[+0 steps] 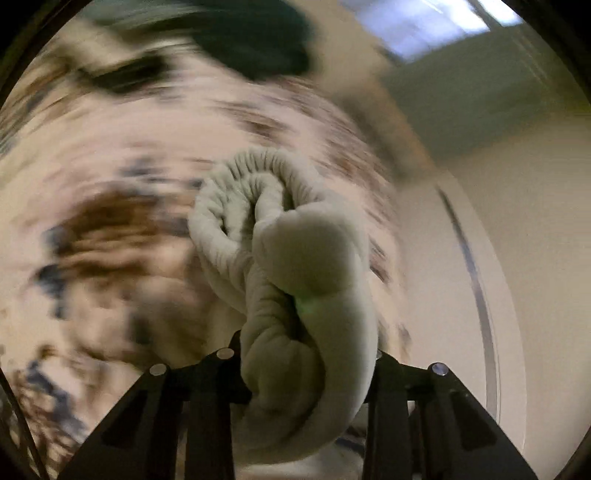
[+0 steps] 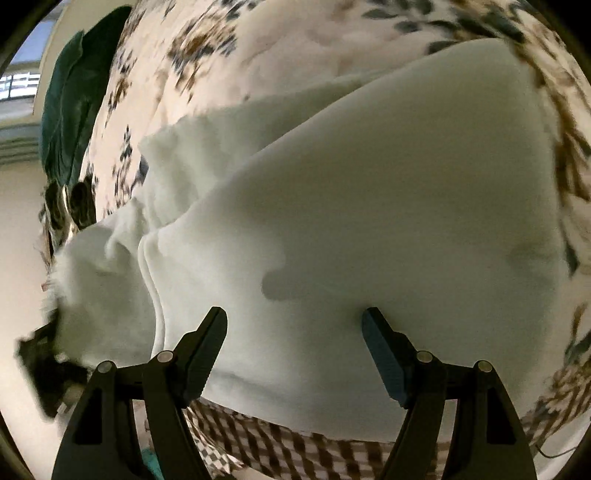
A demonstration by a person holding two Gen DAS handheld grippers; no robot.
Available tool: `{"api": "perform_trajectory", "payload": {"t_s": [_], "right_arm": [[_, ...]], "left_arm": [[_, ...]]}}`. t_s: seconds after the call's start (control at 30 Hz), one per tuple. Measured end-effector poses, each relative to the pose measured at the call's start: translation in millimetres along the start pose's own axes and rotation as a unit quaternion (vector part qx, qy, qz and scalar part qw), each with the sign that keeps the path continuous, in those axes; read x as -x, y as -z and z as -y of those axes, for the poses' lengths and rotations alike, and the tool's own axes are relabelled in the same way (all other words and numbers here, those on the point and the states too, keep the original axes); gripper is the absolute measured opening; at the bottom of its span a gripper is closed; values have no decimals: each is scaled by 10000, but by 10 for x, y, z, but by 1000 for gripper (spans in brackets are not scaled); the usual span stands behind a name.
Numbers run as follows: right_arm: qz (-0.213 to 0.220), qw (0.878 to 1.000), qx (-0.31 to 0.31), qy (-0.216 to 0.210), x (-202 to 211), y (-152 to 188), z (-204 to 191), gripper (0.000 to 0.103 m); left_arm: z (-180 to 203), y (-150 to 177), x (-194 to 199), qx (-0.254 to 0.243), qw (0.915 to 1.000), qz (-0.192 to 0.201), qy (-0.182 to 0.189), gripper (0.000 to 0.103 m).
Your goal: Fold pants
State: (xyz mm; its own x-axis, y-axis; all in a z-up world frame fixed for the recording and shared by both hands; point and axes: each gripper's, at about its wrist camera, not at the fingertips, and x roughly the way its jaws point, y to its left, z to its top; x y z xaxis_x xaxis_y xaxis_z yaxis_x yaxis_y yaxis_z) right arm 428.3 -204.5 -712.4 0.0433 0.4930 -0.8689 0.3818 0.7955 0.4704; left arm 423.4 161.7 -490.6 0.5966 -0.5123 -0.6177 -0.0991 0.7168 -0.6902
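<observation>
Floral bedspread (image 2: 295,33) fills the background, a dark green pillow (image 2: 70,103) at its far end. Your left gripper (image 1: 306,369) has its jaws clamped on bunched pants (image 1: 291,258), blocking its view. Your right gripper (image 2: 295,325) hangs jaws apart over the pants' flat spread on the bed.

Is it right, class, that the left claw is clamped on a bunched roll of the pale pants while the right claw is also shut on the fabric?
Not quite. The left claw is clamped on the bunched pale pants, but the right wrist view shows the right claw open, its fingers spread wide over the flat cloth.
</observation>
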Motion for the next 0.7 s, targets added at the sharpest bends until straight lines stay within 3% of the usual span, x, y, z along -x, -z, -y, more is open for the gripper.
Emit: {"api": "perform_trajectory", "payload": {"t_s": [0.07, 0.17, 0.3, 0.37, 0.43, 0.5, 0.57, 0.63, 0.67, 0.7], "right_arm": [[103, 9998, -158, -44, 164, -21, 181, 78], [251, 9988, -419, -56, 460, -28, 511, 78], [458, 9963, -687, 249, 878, -11, 1066, 78], [514, 9944, -841, 375, 1039, -11, 1366, 78], [561, 9926, -1011, 375, 1160, -25, 1595, 78], [595, 9917, -1118, 206, 1261, -53, 1782, 78], [612, 9922, -1081, -61, 1315, -95, 1853, 78], [602, 9930, -950, -373, 1334, -152, 1838, 78], [596, 9931, -863, -527, 1342, -180, 1806, 78], [598, 9927, -759, -723, 1351, -212, 1762, 78]], "left_arm": [[606, 322, -303, -615, 9958, -546, 393, 27], [1114, 963, -969, -1200, 9814, -1400, 534, 27], [1174, 1777, -1866, -1584, 9593, -2336, -34, 26], [1076, 2017, -2126, -1644, 9522, -2556, -296, 26], [1101, 2077, -2216, -1925, 9465, -2536, -524, 28], [1203, 2051, -2165, -2116, 9426, -2499, -646, 32], [1324, 2071, -2072, -2343, 9328, -2615, -808, 37], [1429, 2012, -1959, -2550, 9284, -2561, -864, 55], [1440, 1955, -1928, -2552, 9274, -2591, -875, 82], [1449, 1888, -1887, -2455, 9303, -2588, -858, 99]]}}
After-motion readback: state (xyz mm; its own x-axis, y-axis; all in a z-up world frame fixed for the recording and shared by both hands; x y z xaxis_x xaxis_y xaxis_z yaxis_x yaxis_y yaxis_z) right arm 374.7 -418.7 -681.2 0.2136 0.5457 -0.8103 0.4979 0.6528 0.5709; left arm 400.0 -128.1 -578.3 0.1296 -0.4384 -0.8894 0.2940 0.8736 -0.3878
